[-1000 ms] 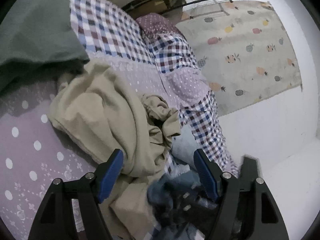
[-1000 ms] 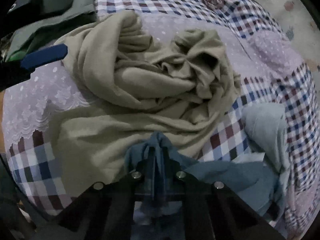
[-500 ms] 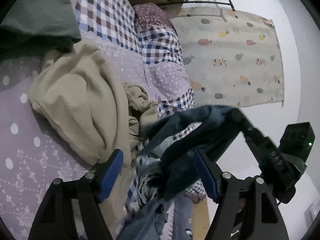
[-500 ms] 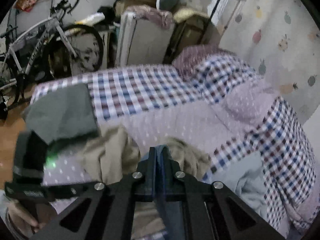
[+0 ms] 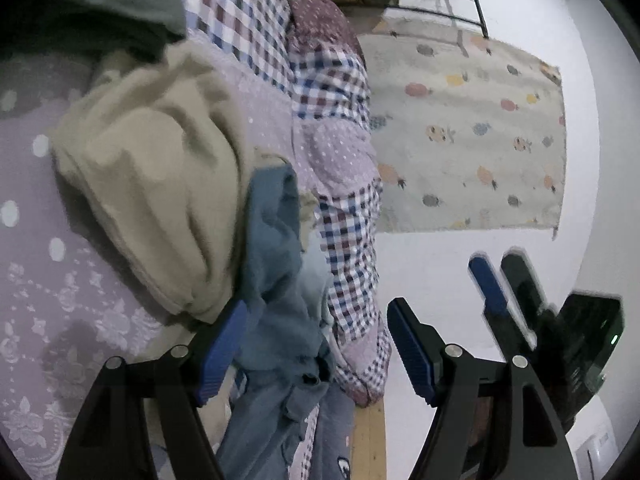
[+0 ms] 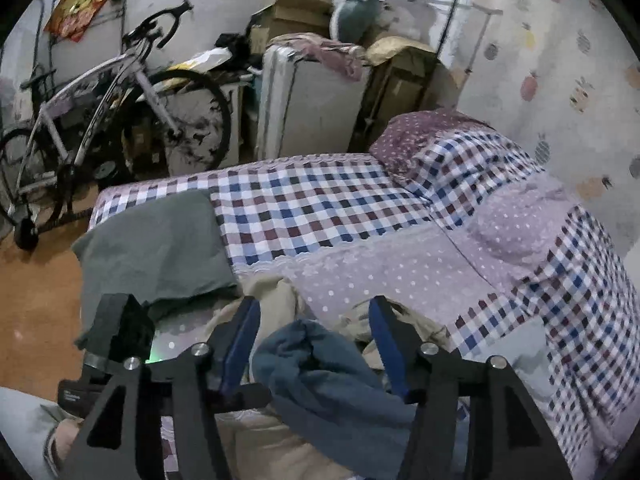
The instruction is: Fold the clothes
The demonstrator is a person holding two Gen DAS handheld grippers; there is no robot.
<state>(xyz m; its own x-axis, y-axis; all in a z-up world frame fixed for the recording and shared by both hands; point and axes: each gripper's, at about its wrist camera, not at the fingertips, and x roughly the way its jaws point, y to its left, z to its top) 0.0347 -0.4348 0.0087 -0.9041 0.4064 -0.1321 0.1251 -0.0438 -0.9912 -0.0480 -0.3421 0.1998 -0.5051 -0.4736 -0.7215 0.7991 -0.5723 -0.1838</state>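
Both tools spread wide, gripping nothing. Blue garment (image 6: 320,372) heaped between the fingers of the right gripper (image 6: 314,344), crumpled, draped over the beige garment (image 5: 160,200) just left of the left gripper (image 5: 316,352). Probably ready for a fresh hold on a blue edge. Grey cloth (image 6: 156,248) lying flat, ahead-left on the bed (image 6: 320,200).

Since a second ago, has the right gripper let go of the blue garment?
Yes. The right gripper now stands open; the blue garment lies slumped on the beige clothing.
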